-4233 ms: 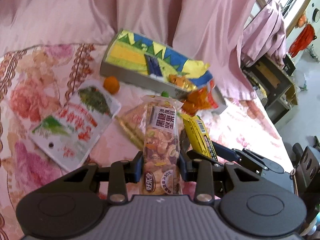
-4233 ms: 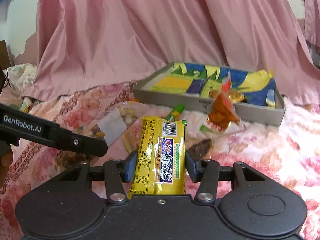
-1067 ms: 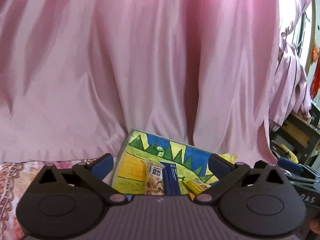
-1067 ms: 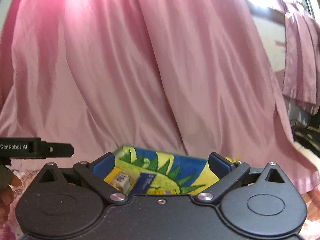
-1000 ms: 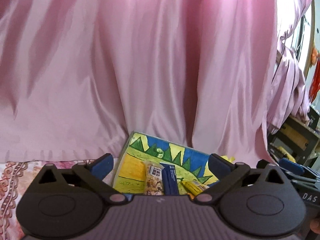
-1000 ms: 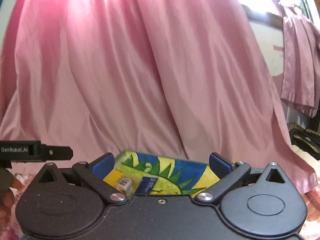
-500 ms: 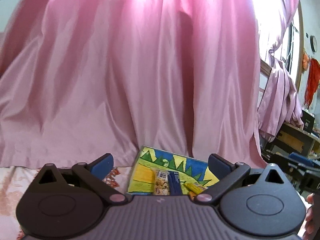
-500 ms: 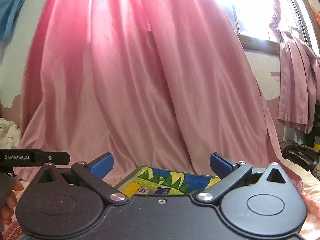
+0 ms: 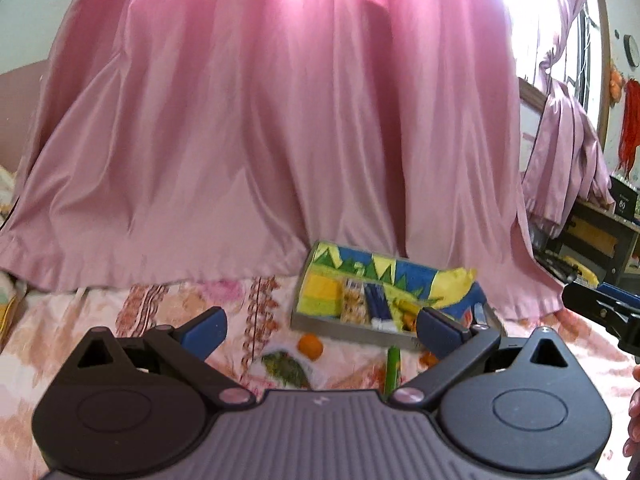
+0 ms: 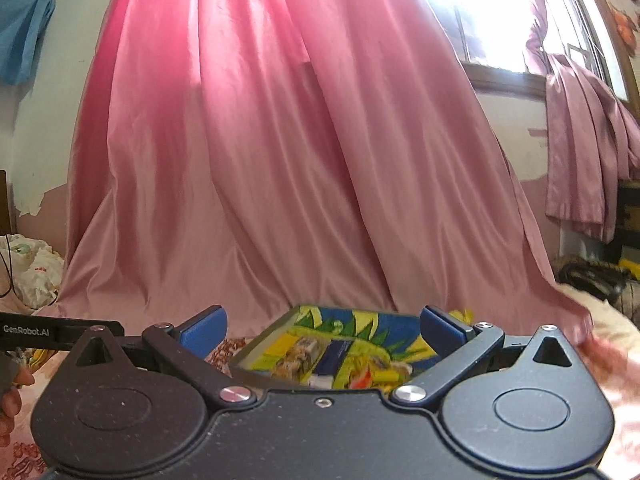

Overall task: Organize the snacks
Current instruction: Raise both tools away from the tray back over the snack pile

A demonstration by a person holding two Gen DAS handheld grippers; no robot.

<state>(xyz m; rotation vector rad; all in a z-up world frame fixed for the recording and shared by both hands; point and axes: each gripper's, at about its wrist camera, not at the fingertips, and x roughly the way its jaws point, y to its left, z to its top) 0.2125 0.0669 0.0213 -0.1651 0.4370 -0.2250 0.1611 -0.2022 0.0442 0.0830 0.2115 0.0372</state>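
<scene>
**Both hand-held grippers are backing away empty after dropping snacks in the tray**

The left hand-held gripper (image 9: 320,330) and the right hand-held gripper (image 10: 322,330) are both standing released, jaws spread wide with nothing between them, whereas a few seconds ago each was clamping a packet. Those packets are now lying in the tray (image 9: 316,322) at the far side of the bed (image 9: 168,308): the nut mix packet (image 9: 352,302) beside the dark blue packet (image 9: 376,304), with the yellow packet (image 9: 404,307) to their right. Both grippers are pulling back and rising, so the tray is shrinking in view against the pink curtain (image 9: 280,140). Still waiting on the bedspread nearer than the tray are an orange (image 9: 310,346), a green-printed pouch (image 9: 286,372) and a green stick (image 9: 392,368), so the sorting is likely only partly done and another pick seems next
</scene>
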